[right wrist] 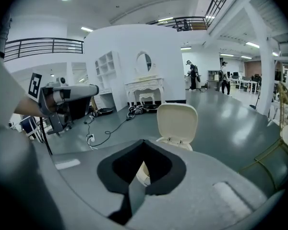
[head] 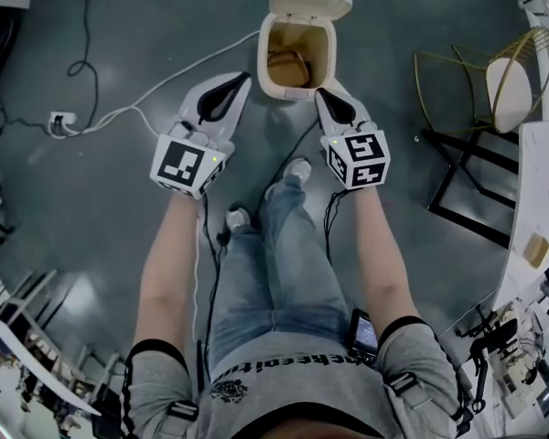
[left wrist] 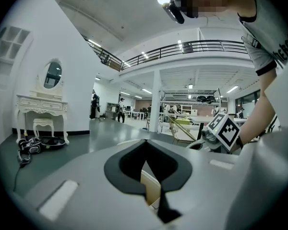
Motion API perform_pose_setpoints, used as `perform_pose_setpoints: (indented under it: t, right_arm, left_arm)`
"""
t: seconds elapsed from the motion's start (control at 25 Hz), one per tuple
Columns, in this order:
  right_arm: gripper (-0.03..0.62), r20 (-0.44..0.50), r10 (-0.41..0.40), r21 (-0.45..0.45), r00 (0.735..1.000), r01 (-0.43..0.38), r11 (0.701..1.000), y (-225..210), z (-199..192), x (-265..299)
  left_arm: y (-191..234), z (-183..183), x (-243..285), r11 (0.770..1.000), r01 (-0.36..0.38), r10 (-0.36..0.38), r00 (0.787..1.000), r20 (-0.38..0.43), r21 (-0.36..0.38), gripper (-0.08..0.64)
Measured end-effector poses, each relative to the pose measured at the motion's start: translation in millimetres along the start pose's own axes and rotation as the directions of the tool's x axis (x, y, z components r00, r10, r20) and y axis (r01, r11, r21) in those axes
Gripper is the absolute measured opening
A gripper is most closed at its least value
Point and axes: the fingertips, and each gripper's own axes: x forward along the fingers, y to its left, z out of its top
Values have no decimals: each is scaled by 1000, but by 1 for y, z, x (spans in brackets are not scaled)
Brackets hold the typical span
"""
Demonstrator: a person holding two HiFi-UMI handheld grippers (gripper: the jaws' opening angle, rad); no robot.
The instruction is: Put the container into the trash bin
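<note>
Looking down from your head view, the trash bin (head: 265, 58) sits on the floor at your 12 o'clock with its lid (head: 311, 3) flipped back. The tan container (head: 288, 65) lies inside it, down at the bottom. That's the only view that shows the container at all.

Your left gripper (head: 245, 76) hangs just off the bin's rim at 11 o'clock, and your right gripper (head: 320, 91) is against the rim at 1 o'clock. Both have their jaws pinched together at the tips with nothing in them. The gripper views back that up: all you see through each black pad opening is a sliver of cream bin wall.

The right gripper view shows the lid standing upright behind the bin, plus your left gripper from the side. The left gripper view catches the right one's marker cube (left wrist: 225, 130) and a white vanity table (left wrist: 41, 107) way off by the wall, which the head view misses.

As for room, there's a gold wire chair (head: 494, 71) at 2 o'clock, near the bin but apart from it. A white table (head: 544, 181) edges in at 3 o'clock, and a power strip (head: 59, 120) lies at 10 o'clock.
</note>
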Motion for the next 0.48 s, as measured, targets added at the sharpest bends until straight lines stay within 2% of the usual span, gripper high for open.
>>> perform_pose_setpoints:
  t: [0.48]
  right_arm:
    - [2,125,-52,16,991,50,999,17,53,-63]
  left_arm:
    - [-27,39,-12,1000,17,-17,1000,18,-2,11]
